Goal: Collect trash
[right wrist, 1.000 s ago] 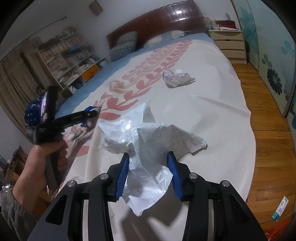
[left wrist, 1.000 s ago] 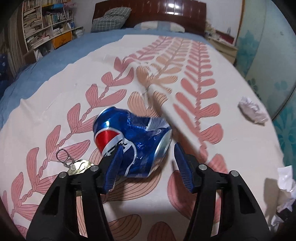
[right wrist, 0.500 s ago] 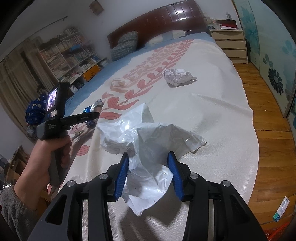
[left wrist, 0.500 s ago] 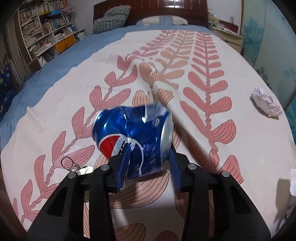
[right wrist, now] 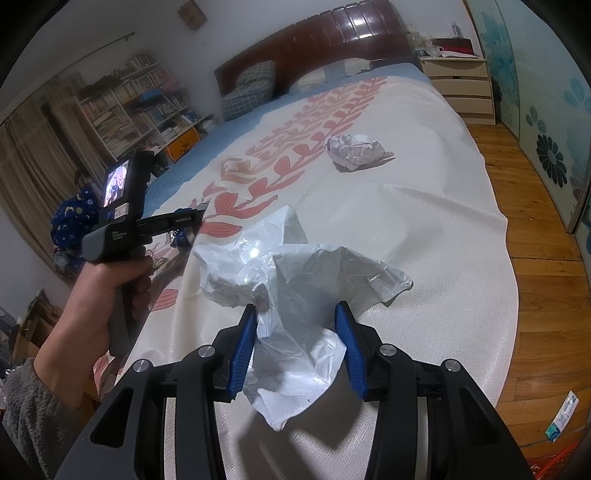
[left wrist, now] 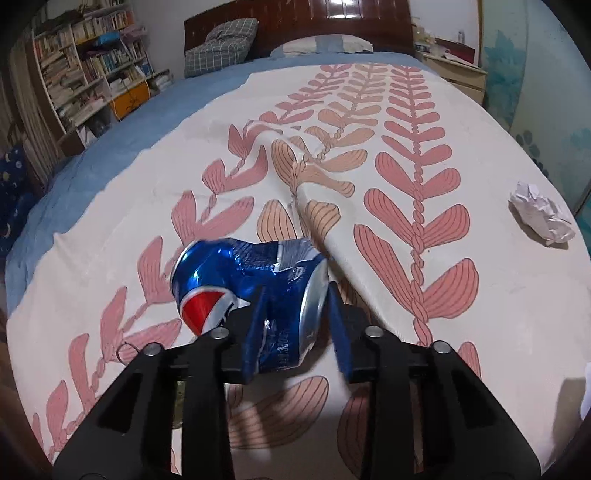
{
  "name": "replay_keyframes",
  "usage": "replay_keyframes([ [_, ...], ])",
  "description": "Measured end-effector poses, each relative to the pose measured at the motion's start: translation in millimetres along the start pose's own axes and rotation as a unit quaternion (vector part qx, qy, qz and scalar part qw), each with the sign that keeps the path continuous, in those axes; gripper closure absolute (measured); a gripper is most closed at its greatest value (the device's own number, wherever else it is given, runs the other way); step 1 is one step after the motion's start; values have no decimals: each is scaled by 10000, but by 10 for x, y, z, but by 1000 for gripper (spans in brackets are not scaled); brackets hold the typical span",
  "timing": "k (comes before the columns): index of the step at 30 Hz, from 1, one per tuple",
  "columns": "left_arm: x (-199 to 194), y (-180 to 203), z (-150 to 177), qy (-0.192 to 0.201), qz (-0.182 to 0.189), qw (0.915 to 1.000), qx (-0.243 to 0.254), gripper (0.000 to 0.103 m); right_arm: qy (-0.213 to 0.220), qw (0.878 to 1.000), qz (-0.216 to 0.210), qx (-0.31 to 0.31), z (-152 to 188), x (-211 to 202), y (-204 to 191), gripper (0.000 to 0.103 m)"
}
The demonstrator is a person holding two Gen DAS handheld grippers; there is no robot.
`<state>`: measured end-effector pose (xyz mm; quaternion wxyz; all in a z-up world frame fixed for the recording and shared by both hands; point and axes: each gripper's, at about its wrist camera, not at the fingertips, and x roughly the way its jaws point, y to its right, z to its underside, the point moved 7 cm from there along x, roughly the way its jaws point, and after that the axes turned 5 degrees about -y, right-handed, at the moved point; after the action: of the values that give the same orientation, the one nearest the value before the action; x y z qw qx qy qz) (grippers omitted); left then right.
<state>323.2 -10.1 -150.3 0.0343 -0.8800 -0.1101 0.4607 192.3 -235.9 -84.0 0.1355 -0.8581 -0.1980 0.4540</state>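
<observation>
My left gripper [left wrist: 295, 325] is shut on a crushed blue Pepsi can [left wrist: 240, 280] and holds it just above the leaf-patterned bedspread [left wrist: 369, 155]. My right gripper [right wrist: 295, 350] is shut on a white plastic bag [right wrist: 295, 291] that lies crumpled on the white part of the bed. A crumpled paper ball [left wrist: 541, 218] lies at the right of the bed; it also shows in the right wrist view [right wrist: 354, 149]. The left gripper [right wrist: 184, 221] appears in the right wrist view, held by a hand at the left.
A metal ring [left wrist: 127, 349] lies on the bed left of the left gripper. A bookshelf [left wrist: 88, 81] stands at the left, a headboard [left wrist: 314, 22] and pillows at the far end, a nightstand [right wrist: 458, 85] at the right. A small packet [right wrist: 561, 417] lies on the wooden floor.
My left gripper has closed on the Pepsi can and lifted it off the bedspread. My right gripper keeps hold of the plastic bag and has hardly moved.
</observation>
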Motion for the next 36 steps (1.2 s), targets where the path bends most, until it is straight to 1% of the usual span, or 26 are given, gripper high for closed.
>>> replay_keyframes([
  [2, -46, -5, -2, 101, -62, 9999, -6, 79, 2, 10000, -5, 1, -2, 1, -3, 59],
  [8, -288, -56, -20, 392, -74, 9992, -84, 87, 62, 10000, 41, 34, -9, -31, 33, 59],
  [11, -458, -29, -14, 457, 60, 9989, -89, 89, 114, 9999, 84, 58, -15, -105, 76, 59],
  [13, -655, 24, 2, 589, 114, 9982, -31, 89, 207, 9997, 138, 86, -38, -214, 108, 59],
  [15, -857, 87, 21, 720, 256, 9971, -25, 89, 285, 9994, 164, 106, -55, -318, 133, 59],
  [19, -1367, 292, 78, 1063, 583, 9926, 12, 89, 523, 9985, 180, -4, -112, -656, 113, 59],
  [21, -1642, 442, 122, 1190, 754, 9900, 61, 89, 669, 9975, 211, -96, -125, -900, 108, 59],
  [23, -1856, 584, 161, 1295, 949, 9870, 83, 89, 895, 9955, 259, -149, -165, -1267, 146, 59],
  [25, -2170, 836, 207, 1460, 1167, 9820, 257, 89, 1102, 9931, 324, -234, -209, -1633, 191, 59],
  [27, -2507, 1121, 259, 1629, 1447, 9750, 432, 89, 1331, 9896, 454, -289, -232, -2044, 288, 59],
  [28, -2640, 1233, 287, 1721, 1529, 9718, 502, 89, 1426, 9881, 509, -276, -236, -2235, 353, 59],
  [29, -2825, 1397, 323, 1842, 1627, 9674, 616, 89, 1520, 9865, 570, -239, -231, -2459, 447, 59],
  [31, -3120, 1696, 406, 1982, 1843, 9589, 847, 89, 1732, 9813, 825, -182, -165, -2981, 704, 59],
  [33, -3406, 2008, 526, 2116, 2099, 9489, 1033, 89, 1820, 9773, 1073, -149, -62, -3377, 944, 59],
  [36, -3794, 2634, 776, 2131, 2711, 9291, 1341, 89, 1791, 9707, 1603, -63, 195, -3923, 1400, 59],
])
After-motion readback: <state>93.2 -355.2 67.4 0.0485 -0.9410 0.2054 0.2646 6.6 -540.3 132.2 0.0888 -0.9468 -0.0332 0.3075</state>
